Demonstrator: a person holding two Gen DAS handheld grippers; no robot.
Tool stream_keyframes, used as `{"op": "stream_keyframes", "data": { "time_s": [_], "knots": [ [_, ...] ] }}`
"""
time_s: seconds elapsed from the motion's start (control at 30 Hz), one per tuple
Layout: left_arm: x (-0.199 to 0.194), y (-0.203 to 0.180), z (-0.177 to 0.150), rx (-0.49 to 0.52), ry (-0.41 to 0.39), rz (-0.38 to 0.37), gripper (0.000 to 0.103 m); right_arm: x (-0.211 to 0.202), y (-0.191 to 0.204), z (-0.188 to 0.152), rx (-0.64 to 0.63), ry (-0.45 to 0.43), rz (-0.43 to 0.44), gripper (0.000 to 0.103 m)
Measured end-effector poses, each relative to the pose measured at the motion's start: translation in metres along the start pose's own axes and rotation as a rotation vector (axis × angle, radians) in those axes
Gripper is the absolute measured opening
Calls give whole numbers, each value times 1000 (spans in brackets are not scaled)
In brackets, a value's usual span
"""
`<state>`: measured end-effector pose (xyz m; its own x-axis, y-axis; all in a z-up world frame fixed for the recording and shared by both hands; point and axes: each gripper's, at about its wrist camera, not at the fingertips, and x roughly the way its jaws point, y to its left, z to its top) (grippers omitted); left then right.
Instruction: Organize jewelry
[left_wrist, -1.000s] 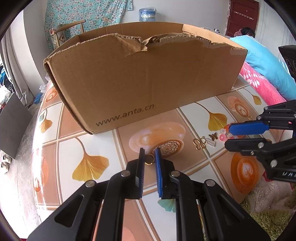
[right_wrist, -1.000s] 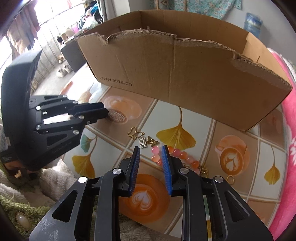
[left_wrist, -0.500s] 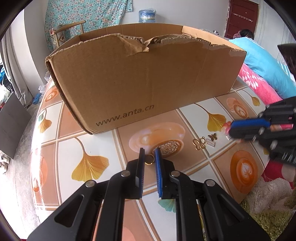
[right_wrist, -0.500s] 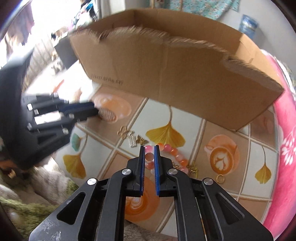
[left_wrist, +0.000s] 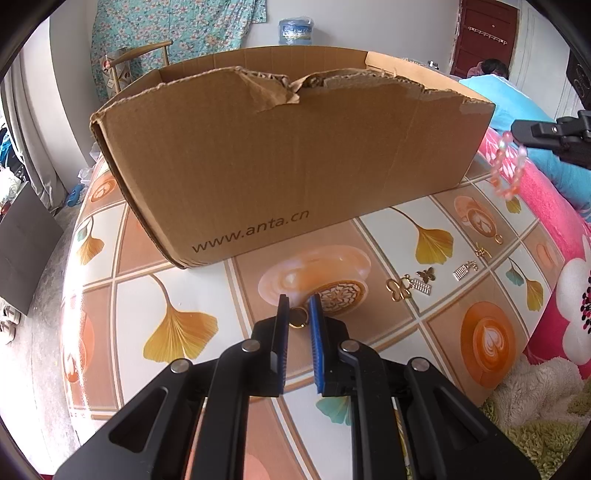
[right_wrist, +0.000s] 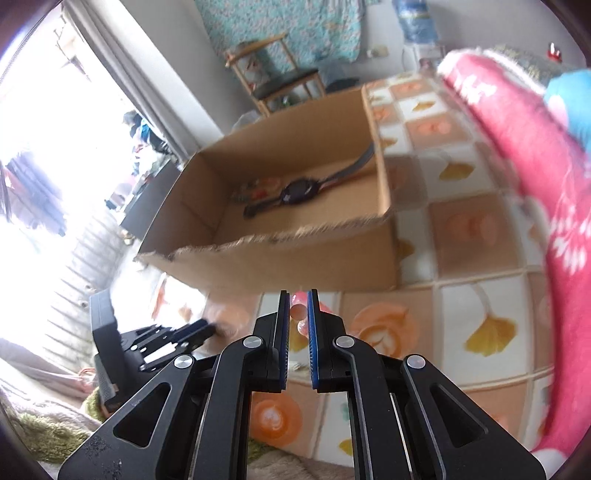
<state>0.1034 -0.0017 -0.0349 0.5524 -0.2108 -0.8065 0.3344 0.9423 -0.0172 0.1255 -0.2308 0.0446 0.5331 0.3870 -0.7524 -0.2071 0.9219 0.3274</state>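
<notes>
My left gripper (left_wrist: 298, 314) rests on the tiled tabletop, shut on a small gold ring (left_wrist: 298, 318). At the right edge of the left wrist view, my right gripper (left_wrist: 517, 131) hangs above the table, and a pink bead bracelet (left_wrist: 505, 166) dangles from it. In its own view the right gripper (right_wrist: 295, 295) is shut, with pink beads (right_wrist: 296, 312) pinched between the blue pads. It faces the open cardboard box (right_wrist: 295, 258), which holds a dark watch (right_wrist: 299, 192). The left gripper (right_wrist: 207, 328) shows low at the left, blurred.
Several gold charms (left_wrist: 399, 290) and a second ring (left_wrist: 498, 239) lie on the table (left_wrist: 184, 288) right of the left gripper. The box (left_wrist: 295, 166) stands across the back. A pink blanket (left_wrist: 554, 206) and shaggy rug (left_wrist: 535, 406) border the right side.
The right gripper shut on the bracelet, lifted it off the table and rose up to the right, rolling until its view looks into the box. The left gripper has kept still.
</notes>
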Motion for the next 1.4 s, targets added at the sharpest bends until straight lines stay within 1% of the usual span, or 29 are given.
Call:
{"op": "stream_keyframes", "data": {
  "time_s": [0.13, 0.2, 0.23, 0.33, 0.37, 0.4, 0.43, 0.47, 0.57, 0.7, 0.77, 0.83, 0.93, 1.03, 1.1, 1.2, 1.4],
  "knots": [
    [0, -2, 1, 2, 2, 10, 11, 8, -7, 0, -18, 1, -76, 7],
    [0, -3, 0, 4, 2, 15, 11, 16, -8, -3, -49, 7, -120, 7],
    [-1, -4, 0, 4, 3, 16, 11, 27, -3, -6, -75, 24, -140, 7],
    [0, -5, 1, 3, 5, 20, 11, 45, 9, -17, -121, 79, -122, 12],
    [0, -5, 1, 3, 6, 23, 11, 47, 14, -21, -134, 93, -104, 21],
    [0, -6, 1, 3, 6, 25, 11, 46, 17, -24, -148, 90, -99, 34],
    [0, -6, 1, 3, 6, 26, 11, 42, 19, -25, -158, 76, -108, 39],
    [0, -5, 1, 3, 6, 25, 11, 37, 18, -27, -163, 65, -119, 44],
    [0, -6, 1, 7, 5, 25, 11, 28, 5, -31, -130, 67, -144, 45],
    [0, -6, 1, 6, 4, 23, 11, 27, -15, -47, -66, 123, -184, 45],
    [0, -5, 1, 3, 4, 23, 11, 30, -17, -54, -62, 147, -196, 45],
    [0, -5, 1, 3, 4, 24, 11, 35, -16, -62, -79, 164, -232, 44],
    [0, -5, 1, 4, 3, 25, 11, 40, -12, -68, -104, 170, -268, 37],
    [-1, -5, 1, 3, 1, 30, 11, 47, -8, -71, -140, 180, -311, 28],
    [-1, -6, 0, 5, 0, 32, 11, 51, -8, -74, -151, 194, -323, 21],
    [-1, -6, 0, 5, 1, 32, 11, 51, -9, -78, -144, 191, -328, 18],
    [-1, -5, 0, 4, -1, 31, 11, 49, -5, -81, -143, 187, -327, 18]
  ]
}}
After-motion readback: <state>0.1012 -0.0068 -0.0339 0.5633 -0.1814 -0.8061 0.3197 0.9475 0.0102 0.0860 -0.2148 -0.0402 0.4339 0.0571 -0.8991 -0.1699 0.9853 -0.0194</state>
